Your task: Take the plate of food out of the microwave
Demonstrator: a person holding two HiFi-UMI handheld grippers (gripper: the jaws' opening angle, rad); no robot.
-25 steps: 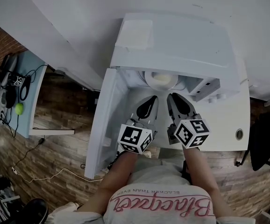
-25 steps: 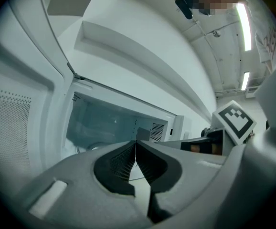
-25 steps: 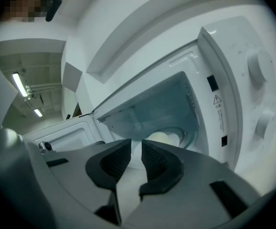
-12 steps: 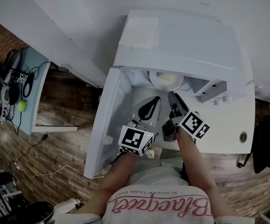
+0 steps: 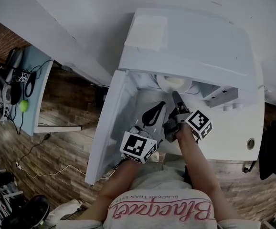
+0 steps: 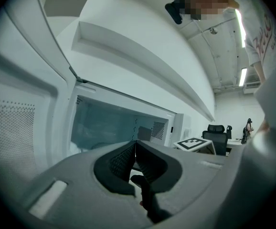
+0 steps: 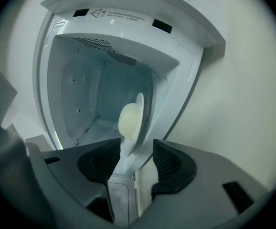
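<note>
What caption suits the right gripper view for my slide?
Right gripper, jaws opening, faces the open white microwave; the round white plate of pale food has its rim between the jaws.

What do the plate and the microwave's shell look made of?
Plate: probably glazed ceramic, possibly melamine; white, smooth, glossy rim.
Microwave: white matte shell, painted metal or plastic; flat even panels leave it open.

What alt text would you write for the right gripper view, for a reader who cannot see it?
The dark jaws of the right gripper are opening, with the rim of a round white plate between them. The plate is seen edge-on and carries a pale yellow mound of food. Behind it is the cavity of the white microwave oven.
</note>
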